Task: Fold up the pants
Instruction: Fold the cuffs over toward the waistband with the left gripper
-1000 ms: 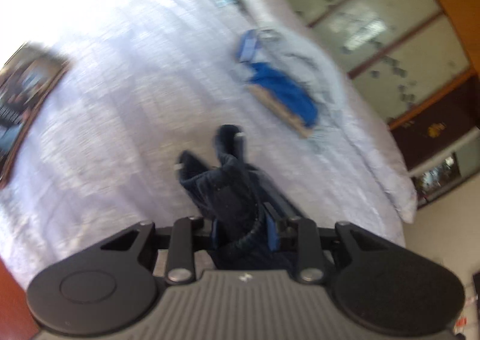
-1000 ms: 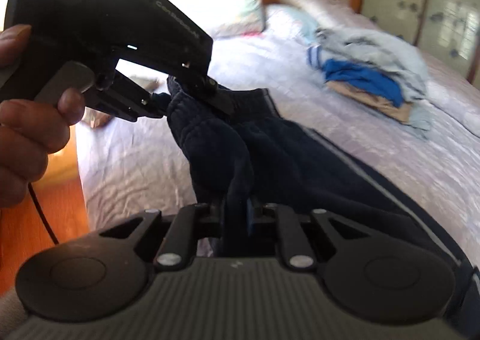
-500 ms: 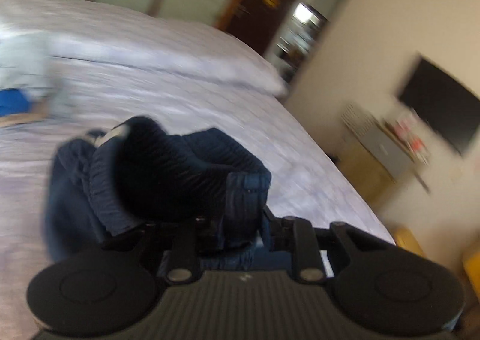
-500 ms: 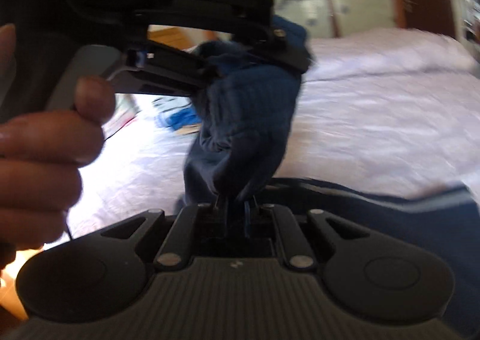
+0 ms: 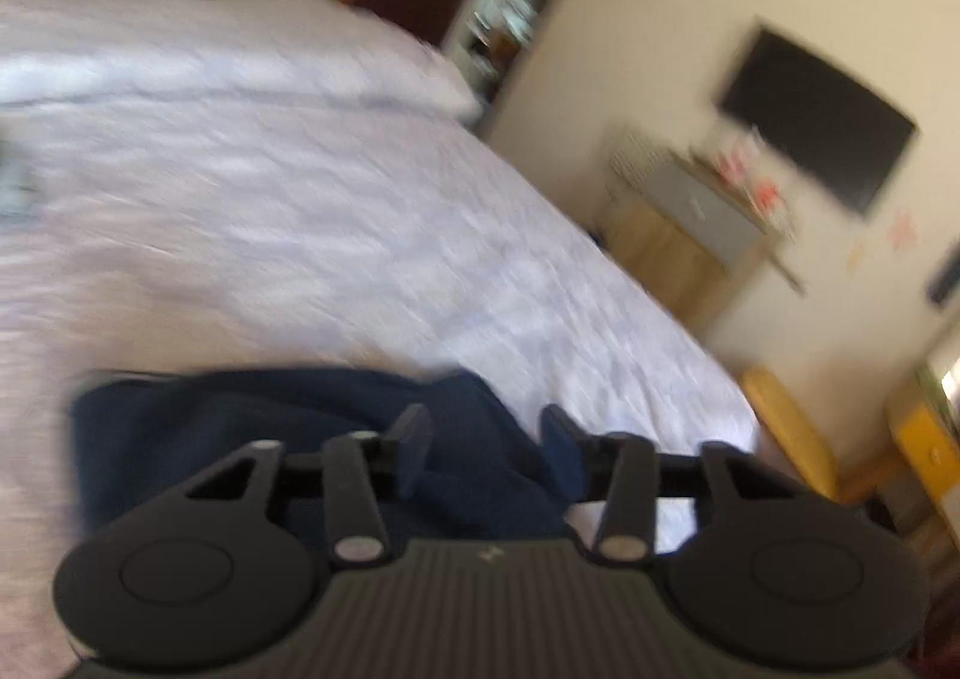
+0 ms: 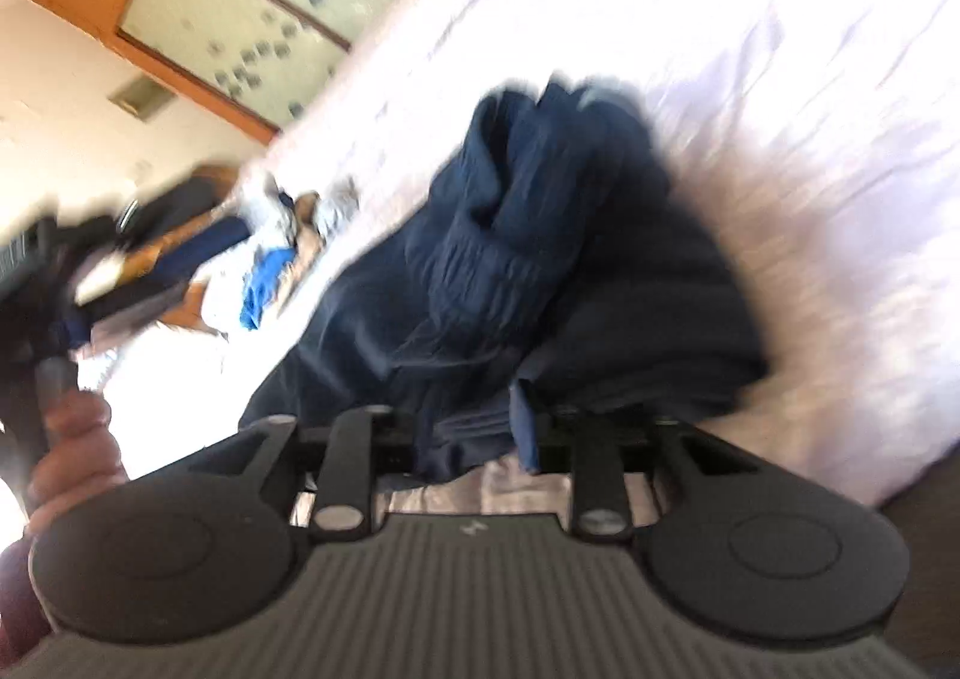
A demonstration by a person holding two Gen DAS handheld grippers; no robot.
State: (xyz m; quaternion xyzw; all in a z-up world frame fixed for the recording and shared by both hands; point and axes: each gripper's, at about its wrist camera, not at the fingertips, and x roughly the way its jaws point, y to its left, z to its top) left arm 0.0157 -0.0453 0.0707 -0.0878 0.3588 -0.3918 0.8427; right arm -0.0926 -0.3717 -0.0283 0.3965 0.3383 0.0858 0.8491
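On the bed point(image 5: 288, 211), navy pants point(image 6: 540, 259)

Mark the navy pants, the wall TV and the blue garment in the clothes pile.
navy pants point(image 6: 540, 259), right wrist view, ribbed bunched cloth mid-heap.
wall TV point(image 5: 816, 118), left wrist view, centre of dark screen.
blue garment point(image 6: 264, 286), right wrist view, bright blue fold.

No text or label readable — frames too blurred.
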